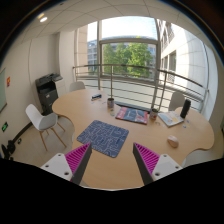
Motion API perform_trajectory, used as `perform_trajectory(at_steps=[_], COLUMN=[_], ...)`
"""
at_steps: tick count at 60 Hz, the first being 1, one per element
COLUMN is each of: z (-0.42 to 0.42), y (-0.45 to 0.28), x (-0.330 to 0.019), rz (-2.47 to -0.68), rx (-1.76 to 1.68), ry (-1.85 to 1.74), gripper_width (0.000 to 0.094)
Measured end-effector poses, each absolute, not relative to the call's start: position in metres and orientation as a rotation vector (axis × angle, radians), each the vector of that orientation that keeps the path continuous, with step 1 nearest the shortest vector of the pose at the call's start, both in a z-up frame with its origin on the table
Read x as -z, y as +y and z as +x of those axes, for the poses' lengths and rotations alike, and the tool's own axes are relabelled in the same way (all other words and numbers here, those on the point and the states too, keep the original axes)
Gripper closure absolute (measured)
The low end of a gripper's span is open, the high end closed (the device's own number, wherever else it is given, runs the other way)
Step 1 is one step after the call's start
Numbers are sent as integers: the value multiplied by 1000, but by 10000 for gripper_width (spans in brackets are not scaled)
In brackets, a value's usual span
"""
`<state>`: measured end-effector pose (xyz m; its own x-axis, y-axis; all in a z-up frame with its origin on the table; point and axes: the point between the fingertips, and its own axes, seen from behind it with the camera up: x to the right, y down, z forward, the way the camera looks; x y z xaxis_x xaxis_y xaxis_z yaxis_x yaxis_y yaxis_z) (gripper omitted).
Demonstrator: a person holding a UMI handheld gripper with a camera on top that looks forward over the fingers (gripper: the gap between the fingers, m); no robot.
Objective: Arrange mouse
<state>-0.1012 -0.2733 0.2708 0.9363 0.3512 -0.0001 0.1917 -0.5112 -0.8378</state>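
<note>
Mouse point(171, 141) on table point(120, 160), right of mousepad point(103, 138); tool point(108, 160) raised above, spread, empty.

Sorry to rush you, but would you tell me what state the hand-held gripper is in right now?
Hand-held gripper: open, holding nothing, fingers spread above the wooden table, short of the blue mouse pad.

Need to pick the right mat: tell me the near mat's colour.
Blue speckled mat, just beyond the open tongs; gripper view.
</note>
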Motion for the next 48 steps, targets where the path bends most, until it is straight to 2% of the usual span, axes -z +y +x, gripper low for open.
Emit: perform_trajectory(at_steps=[8,19,26,37,48], z=[-77,45,125,228,271], y=[-267,-219,-180,-86,1], x=[-238,-134,-84,-41,-11], rz=[-2195,-2318,-2356,-2298,-2270], rx=[-192,-103,-19,98,108], ry=[-323,-259,-210,-113,-47], gripper_width=[89,87,85,88,86])
